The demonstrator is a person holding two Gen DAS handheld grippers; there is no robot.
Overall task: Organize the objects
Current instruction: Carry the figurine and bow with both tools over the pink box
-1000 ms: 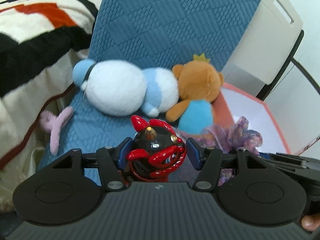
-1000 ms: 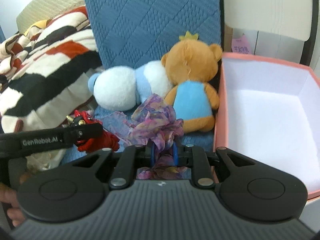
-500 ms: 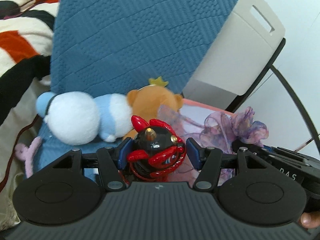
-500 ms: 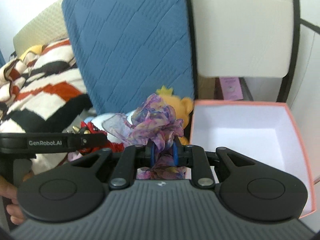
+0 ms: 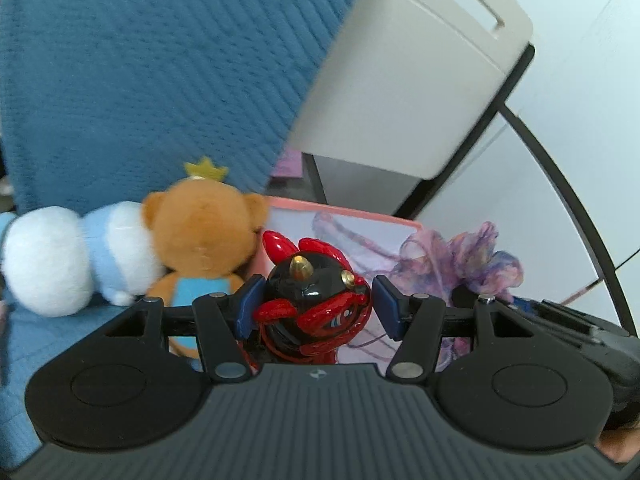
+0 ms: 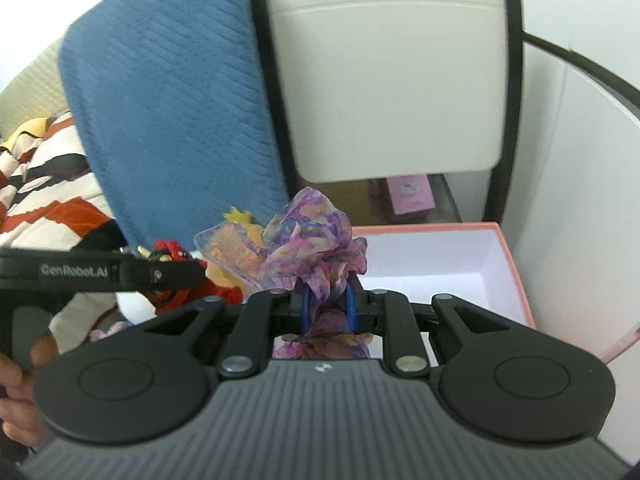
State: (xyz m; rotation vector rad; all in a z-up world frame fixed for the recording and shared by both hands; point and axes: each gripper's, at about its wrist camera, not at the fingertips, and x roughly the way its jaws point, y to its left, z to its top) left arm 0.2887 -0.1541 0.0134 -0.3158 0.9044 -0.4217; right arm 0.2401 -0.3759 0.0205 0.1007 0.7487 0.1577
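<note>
My left gripper point(image 5: 316, 304) is shut on a black and red horned toy figure point(image 5: 312, 300) and holds it in the air beside the pink box point(image 5: 340, 210). My right gripper point(image 6: 326, 300) is shut on a purple floral scarf point(image 6: 312, 240) and holds it in front of the open pink box point(image 6: 516, 272), whose white inside shows. The scarf also shows in the left wrist view point(image 5: 472, 256). The toy figure shows in the right wrist view point(image 6: 176, 252), behind the left gripper's arm.
An orange teddy bear with a crown point(image 5: 200, 232) and a white and blue plush point(image 5: 60, 260) lie on the blue cushion point(image 5: 140, 60). A beige chair back point(image 6: 392, 80) stands behind the box. A striped blanket point(image 6: 40, 188) lies at the left.
Both grippers have risen and moved right toward the pink box, each still holding its object. The plush toys now sit lower and farther left in both views.
</note>
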